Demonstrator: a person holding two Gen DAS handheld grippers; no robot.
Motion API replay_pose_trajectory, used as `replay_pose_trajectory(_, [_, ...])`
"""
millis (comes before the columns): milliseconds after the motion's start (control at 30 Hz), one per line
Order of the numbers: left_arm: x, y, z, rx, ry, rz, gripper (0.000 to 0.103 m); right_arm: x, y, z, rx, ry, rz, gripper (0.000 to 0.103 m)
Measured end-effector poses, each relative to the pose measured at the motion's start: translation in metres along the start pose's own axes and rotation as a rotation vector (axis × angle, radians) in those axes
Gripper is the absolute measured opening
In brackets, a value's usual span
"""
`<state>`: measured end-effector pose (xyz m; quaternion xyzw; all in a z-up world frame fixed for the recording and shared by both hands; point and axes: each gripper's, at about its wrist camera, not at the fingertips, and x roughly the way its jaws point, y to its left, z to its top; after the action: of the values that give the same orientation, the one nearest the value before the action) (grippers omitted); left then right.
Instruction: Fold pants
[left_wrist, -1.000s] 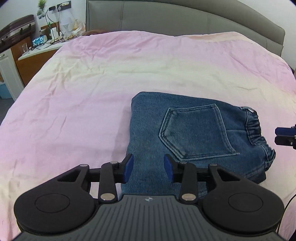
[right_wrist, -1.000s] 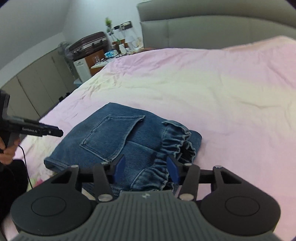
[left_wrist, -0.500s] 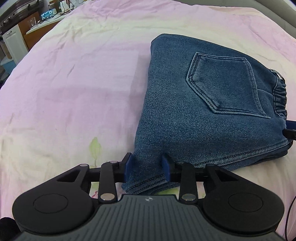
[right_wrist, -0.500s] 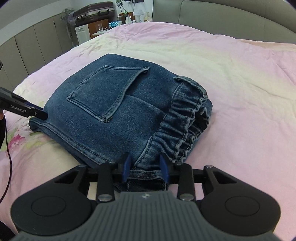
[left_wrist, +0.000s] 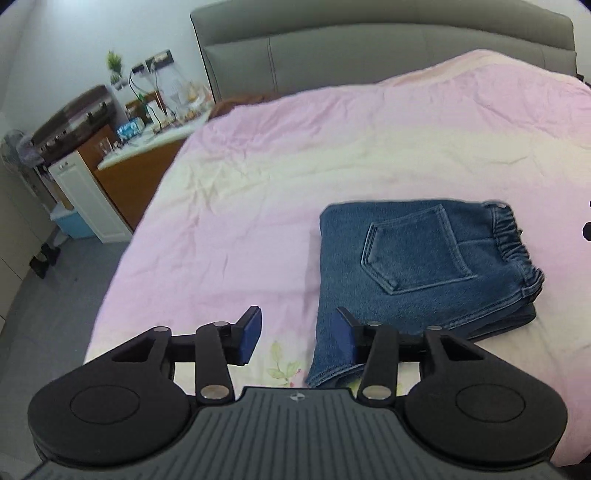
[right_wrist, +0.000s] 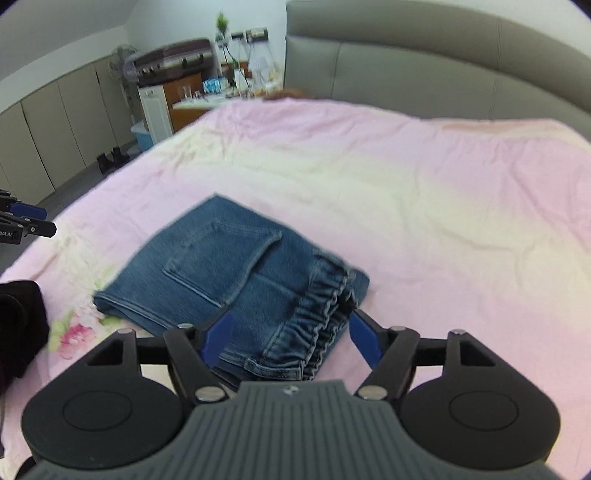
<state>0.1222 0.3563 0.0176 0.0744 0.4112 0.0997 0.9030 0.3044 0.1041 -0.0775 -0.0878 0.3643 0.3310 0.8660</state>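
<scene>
Folded jeans (left_wrist: 424, 266) lie flat on the pink bed cover (left_wrist: 277, 206), back pocket up. Left gripper (left_wrist: 297, 338) and right gripper (right_wrist: 291, 336) hover above them, jaws just opened, spread, nothing gripped.

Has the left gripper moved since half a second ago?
Yes. The left gripper has lifted back off the jeans, jaws just opened, empty; the headboard is back in view.

The bed (left_wrist: 332, 147) has lots of bare pink sheet behind and to the left of the folded pants (left_wrist: 417, 266). The grey headboard (left_wrist: 369, 48) blocks the far end. A cluttered desk (left_wrist: 147, 147) stands past the bed's left side.
</scene>
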Motion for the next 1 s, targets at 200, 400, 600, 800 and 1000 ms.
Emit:
replay_pose_trajectory(200, [-0.085,-0.045,0.001,-0.017,-0.222,0.044,0.075,-0.098,0.02,-0.001,-0.031,-0.17,-0.031,0.091])
replay_pose_trajectory(400, [-0.147,-0.105,-0.018,0.001,-0.431,0.094,0.09,-0.185,0.058,-0.048,-0.12,-0.385,-0.131,0.098])
replay_pose_trajectory(600, [-0.169,-0.156,-0.051,-0.029,-0.474,0.077,0.095,-0.237,0.093,-0.106,-0.152,-0.509,-0.273,0.098])
replay_pose_trajectory(800, [-0.17,-0.189,-0.094,-0.117,-0.451,0.094,0.095,-0.249,0.101,-0.161,-0.004,-0.515,-0.323,0.098])
replay_pose_trajectory(1000, [-0.148,-0.199,-0.126,-0.208,-0.355,0.051,0.095,-0.238,0.095,-0.2,0.05,-0.536,-0.376,0.098])
